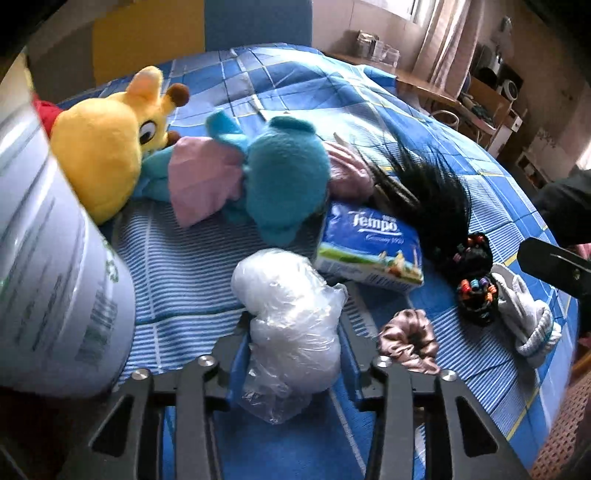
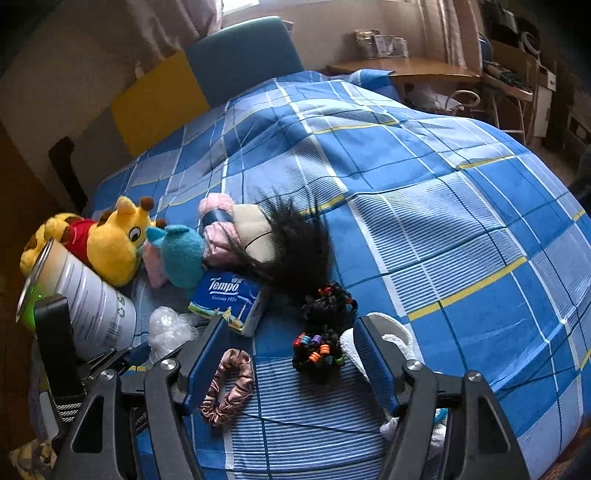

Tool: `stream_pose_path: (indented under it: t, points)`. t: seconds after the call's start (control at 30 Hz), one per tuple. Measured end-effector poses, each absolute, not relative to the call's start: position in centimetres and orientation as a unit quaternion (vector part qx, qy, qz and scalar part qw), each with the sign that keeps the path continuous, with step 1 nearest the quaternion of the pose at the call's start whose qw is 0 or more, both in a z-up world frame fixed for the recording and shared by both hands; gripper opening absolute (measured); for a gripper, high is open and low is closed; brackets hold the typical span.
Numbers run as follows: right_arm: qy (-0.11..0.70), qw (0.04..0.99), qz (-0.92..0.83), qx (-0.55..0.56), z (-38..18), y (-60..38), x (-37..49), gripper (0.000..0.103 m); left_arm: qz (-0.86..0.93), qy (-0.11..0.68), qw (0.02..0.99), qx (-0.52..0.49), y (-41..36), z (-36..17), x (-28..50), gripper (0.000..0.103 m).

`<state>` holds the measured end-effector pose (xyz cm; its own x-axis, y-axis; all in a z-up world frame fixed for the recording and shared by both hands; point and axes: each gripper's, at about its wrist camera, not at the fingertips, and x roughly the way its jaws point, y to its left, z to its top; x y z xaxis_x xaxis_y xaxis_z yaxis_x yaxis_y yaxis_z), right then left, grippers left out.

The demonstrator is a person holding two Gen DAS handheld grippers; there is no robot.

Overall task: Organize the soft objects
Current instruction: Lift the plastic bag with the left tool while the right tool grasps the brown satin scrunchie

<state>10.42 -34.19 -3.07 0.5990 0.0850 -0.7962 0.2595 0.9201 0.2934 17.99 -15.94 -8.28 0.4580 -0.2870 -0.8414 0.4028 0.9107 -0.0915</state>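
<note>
Blue plaid bedding [image 2: 424, 221] carries the clutter. A crumpled plastic bag [image 1: 291, 325] is framed between the left gripper [image 1: 295, 332] fingers, contact uncertain; light, slippery and yielding, it is best pinched mid-bulge. The right gripper [image 2: 288, 343] is spread wide, a pink scrunchie [image 2: 229, 384] and a beaded hair tie [image 2: 319, 352] between its fingers.

This is a bedroom in a home. A bed [image 2: 424, 206] with a blue checked cover fills most of both views, and its padded headboard [image 2: 243, 59] in blue and yellow stands against the wall. Behind the bed there is a wooden desk [image 2: 406, 68] near long curtains [image 2: 439, 29]. On the cover lie a yellow plush toy [image 1: 107, 144], a tissue pack [image 1: 369, 251] and a hair scrunchie [image 2: 229, 384].
</note>
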Motion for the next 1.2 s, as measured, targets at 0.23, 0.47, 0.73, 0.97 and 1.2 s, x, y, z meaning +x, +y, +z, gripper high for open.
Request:
stream_pose_path:
  t: [0.23,0.47,0.73,0.97,1.2]
  points:
    - [0.449,0.875,-0.041,0.179,-3.1,-33.6,10.5,0.071,-0.198,0.467,0.86,0.057,-14.4,-7.3,15.1,0.032]
    - [0.446,0.872,0.018,0.199,-2.9,-32.8,10.4,0.07,-0.195,0.465,0.862,0.055,-12.5,-6.8,11.0,0.032]
    - [0.522,0.836,0.088,0.144,-5.2,-28.3,11.2,0.07,-0.175,0.471,0.864,0.028,-9.1,-7.0,7.3,0.032]
    - [0.568,0.818,0.056,0.072,-8.0,-25.2,12.4,0.059,-0.172,0.473,0.864,0.013,-7.4,-7.3,5.4,0.032]
    - [0.581,0.81,0.027,0.08,-9.1,-26.3,12.3,0.015,-0.18,0.467,0.866,0.002,-6.6,-6.8,4.4,0.032]
